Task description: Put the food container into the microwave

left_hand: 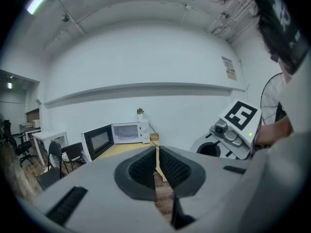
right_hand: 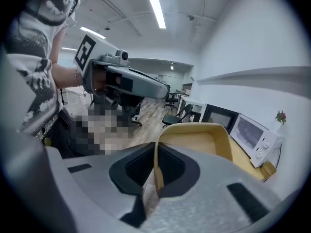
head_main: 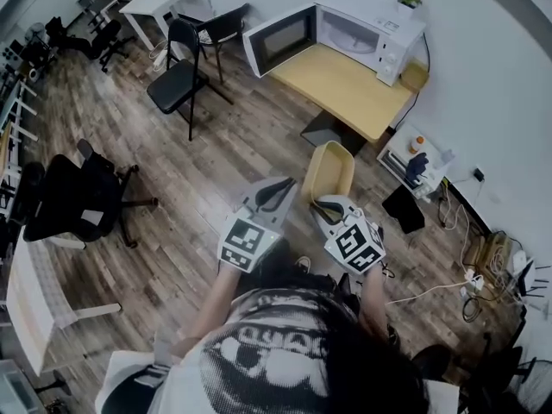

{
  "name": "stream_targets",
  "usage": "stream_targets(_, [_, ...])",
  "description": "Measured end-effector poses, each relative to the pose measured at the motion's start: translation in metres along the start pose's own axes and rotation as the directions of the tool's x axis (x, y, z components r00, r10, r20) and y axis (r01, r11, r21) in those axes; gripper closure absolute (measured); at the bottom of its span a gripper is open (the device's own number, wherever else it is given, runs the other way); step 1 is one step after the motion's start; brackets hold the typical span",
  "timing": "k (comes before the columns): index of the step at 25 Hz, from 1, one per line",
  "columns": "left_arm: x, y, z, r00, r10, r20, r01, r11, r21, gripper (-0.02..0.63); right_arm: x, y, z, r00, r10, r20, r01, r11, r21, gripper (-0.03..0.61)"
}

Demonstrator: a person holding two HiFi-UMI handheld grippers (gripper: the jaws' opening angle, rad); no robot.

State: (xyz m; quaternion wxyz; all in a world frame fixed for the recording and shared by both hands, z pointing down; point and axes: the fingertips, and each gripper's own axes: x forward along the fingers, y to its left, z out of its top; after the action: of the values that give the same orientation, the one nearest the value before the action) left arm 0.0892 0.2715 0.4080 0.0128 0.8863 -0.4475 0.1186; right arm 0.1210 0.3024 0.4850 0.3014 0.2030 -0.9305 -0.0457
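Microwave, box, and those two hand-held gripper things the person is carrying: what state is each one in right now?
Microwave: sitting on the table, nothing visible inside.
Microwave door: swung wide open.
Food container: no lid, looks empty, carried in the air short of the table.
Left hand-held gripper: shut on the container's rim.
Right hand-held gripper: shut on the container's rim.
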Motion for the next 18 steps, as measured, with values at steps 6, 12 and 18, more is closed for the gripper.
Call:
stream_targets(6, [0.006, 0.007, -0.002, 1.000, 0.011, -0.023, -0.011, 1.000, 0.015, 0.597, 0.002, -0.002, -0.006, 1.000, 0.001, 0.005, -0.002, 1.000, 0.016, 0.558])
stream_targets(12, [0.018, 0.006, -0.006, 0.999, -0.027, -0.045, 0.029, 0.999, 0.030, 0.597, 0.007, -0.014, -0.010, 1.000, -0.018, 0.005, 0.018, 0.999, 0.040, 0.558])
stream_targets(18, [0.042, 0.027, -0.008, 0.997, -0.060, -0.044, 0.061, 0.998, 0.012, 0.597, 0.024, -0.033, -0.012, 0.999, -0.025, -0.030, 0.027, 0.998, 0.057, 0.558])
